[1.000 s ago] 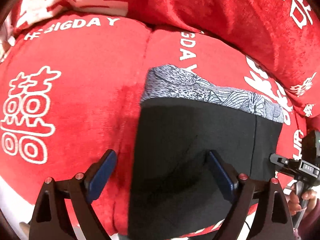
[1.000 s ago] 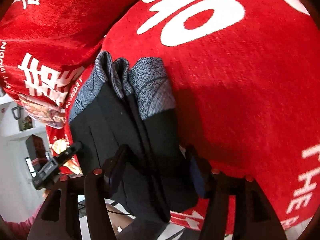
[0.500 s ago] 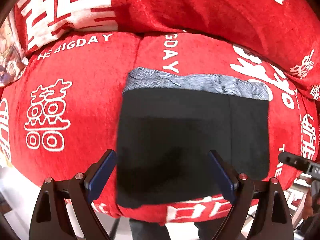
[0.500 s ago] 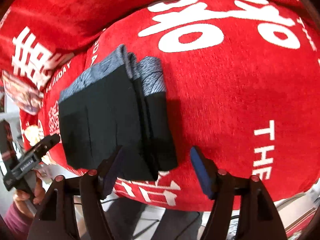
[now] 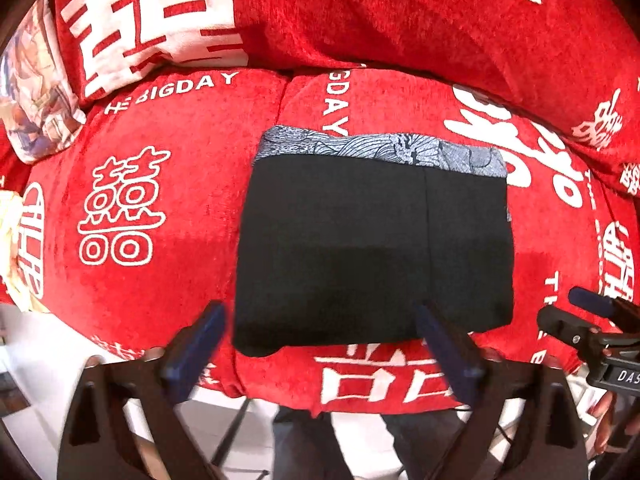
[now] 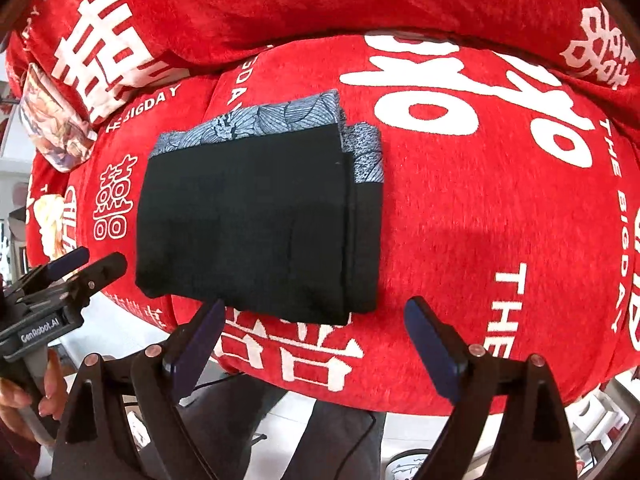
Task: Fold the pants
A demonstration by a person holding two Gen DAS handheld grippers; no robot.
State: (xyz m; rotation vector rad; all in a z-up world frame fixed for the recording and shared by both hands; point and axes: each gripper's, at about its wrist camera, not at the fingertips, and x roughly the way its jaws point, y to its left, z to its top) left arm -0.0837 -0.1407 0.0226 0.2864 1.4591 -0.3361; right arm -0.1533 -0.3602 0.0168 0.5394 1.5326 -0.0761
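Note:
The black pants [image 5: 372, 248] with a grey patterned waistband lie folded into a flat rectangle on the red seat cushion [image 5: 160, 280]. In the right wrist view the folded pants [image 6: 256, 224] show stacked layers at their right edge. My left gripper [image 5: 324, 344] hovers well above the pants' near edge, its jaws still opening and nothing between them. My right gripper [image 6: 316, 332] also hangs above the near edge, jaws opening and empty. Each gripper shows at the other view's side: the right gripper [image 5: 588, 316] and the left gripper [image 6: 80, 268].
The red sofa back [image 5: 400, 20] with white characters rises behind the seat. A patterned cushion [image 5: 32, 92] lies at the far left. Below the seat's front edge are a pale floor [image 5: 48, 352] and a person's dark trouser legs [image 6: 320, 432].
Both grippers have lifted away from the pants and opened wider. The pants now lie free and look smaller in both views; the right view has rolled.

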